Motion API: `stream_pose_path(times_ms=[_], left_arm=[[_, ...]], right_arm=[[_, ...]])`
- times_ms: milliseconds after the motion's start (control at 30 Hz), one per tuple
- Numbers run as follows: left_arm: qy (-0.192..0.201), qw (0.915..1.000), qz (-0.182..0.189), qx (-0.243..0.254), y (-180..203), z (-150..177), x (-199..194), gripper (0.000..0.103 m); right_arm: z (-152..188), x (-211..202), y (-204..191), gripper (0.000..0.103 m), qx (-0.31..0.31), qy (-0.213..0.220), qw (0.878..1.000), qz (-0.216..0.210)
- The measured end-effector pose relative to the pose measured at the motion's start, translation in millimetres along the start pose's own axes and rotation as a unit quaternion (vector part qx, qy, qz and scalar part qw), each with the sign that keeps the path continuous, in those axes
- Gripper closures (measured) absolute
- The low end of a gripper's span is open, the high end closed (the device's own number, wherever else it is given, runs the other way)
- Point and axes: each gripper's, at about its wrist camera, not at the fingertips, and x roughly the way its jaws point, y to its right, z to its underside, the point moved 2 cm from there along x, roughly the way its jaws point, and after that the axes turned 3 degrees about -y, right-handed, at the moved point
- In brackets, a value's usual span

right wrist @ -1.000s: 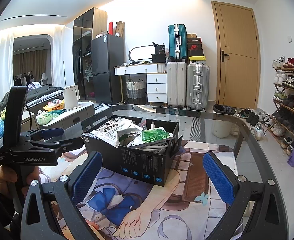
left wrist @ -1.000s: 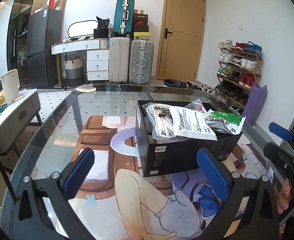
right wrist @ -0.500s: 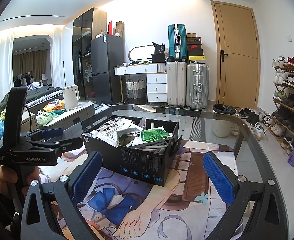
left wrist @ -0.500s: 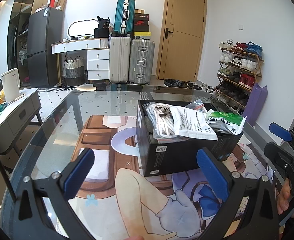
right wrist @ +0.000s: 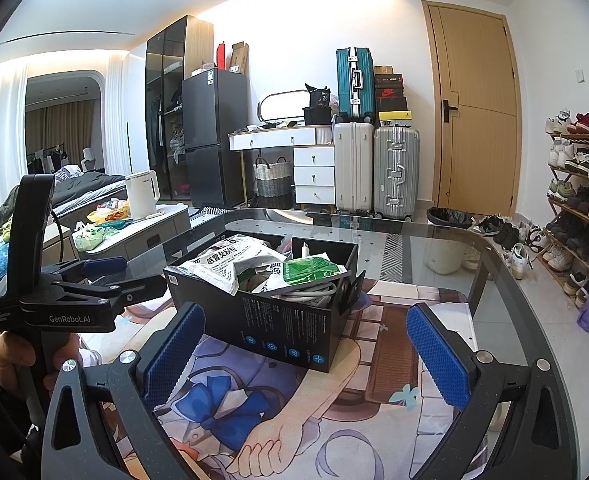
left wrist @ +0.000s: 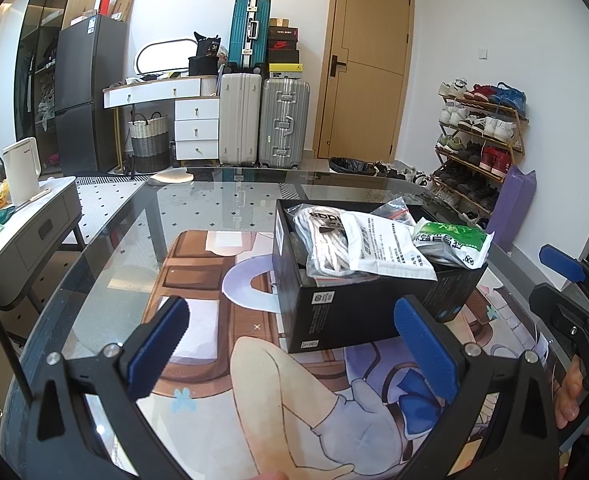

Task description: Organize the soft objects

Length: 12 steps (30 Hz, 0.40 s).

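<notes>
A black cardboard box [left wrist: 358, 312] [right wrist: 282, 320] stands on the glass table over a printed mat. It holds several soft packets: a clear bag of white cord [left wrist: 324, 244], a white printed pouch [left wrist: 390, 250] [right wrist: 230, 262] and a green-and-white pouch [left wrist: 454, 242] [right wrist: 310, 270]. My left gripper [left wrist: 292, 354] is open and empty, just short of the box's near wall. My right gripper [right wrist: 306, 354] is open and empty too, facing the box's near corner. Each gripper shows at the edge of the other's view, held by a hand.
The glass table [left wrist: 134, 248] has a curved rim and carries a printed cartoon mat [left wrist: 222, 396]. Beyond it stand suitcases [left wrist: 262, 120], a white drawer unit [left wrist: 196, 126], a shoe rack [left wrist: 480, 140] and a grey side table [left wrist: 26, 232] with a white kettle [left wrist: 20, 172].
</notes>
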Motion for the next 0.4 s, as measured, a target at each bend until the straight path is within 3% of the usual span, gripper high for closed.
stream_pose_path(times_ms=[400], left_arm=[[0.001, 1.0, -0.002, 0.007, 0.4, 0.2, 0.3, 0.0]], right_arm=[[-0.1, -0.1, 0.2, 0.0, 0.0, 0.0, 1.0, 0.0]])
